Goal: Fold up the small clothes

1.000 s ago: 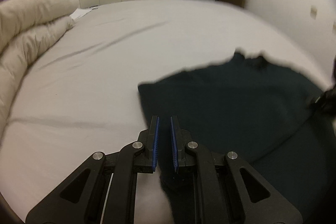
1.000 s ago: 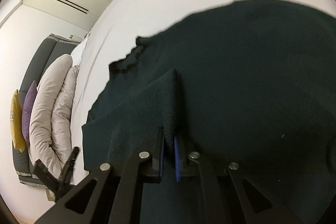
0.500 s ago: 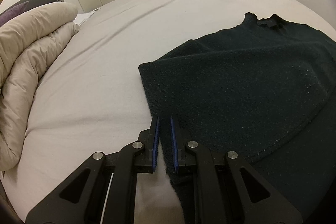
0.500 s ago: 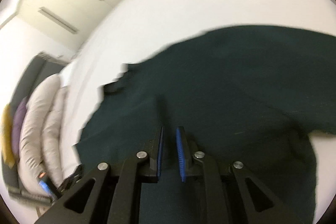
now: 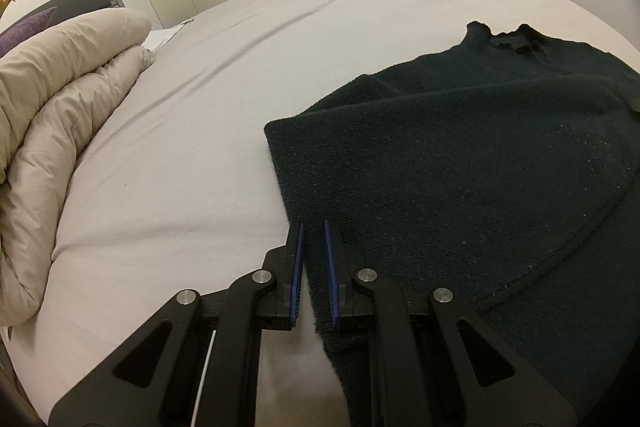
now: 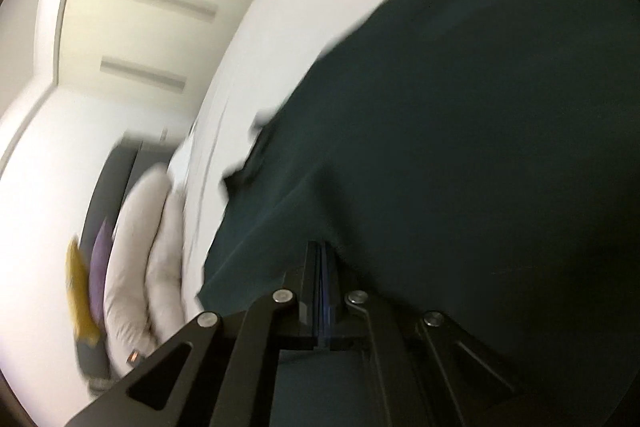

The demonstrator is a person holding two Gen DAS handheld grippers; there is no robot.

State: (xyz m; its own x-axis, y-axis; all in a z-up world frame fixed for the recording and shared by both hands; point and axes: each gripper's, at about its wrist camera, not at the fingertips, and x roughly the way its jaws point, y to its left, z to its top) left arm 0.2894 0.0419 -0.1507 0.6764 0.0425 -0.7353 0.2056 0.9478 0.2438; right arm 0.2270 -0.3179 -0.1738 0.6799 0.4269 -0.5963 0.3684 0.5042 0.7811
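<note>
Both tools pinched the dark sweater on the bed: left tool narrow on its near-left edge, right tool closed on a fold, apparently for folding.

Bare bed sheet left of the sweater — open passage, rolled duvet blocking far left
</note>
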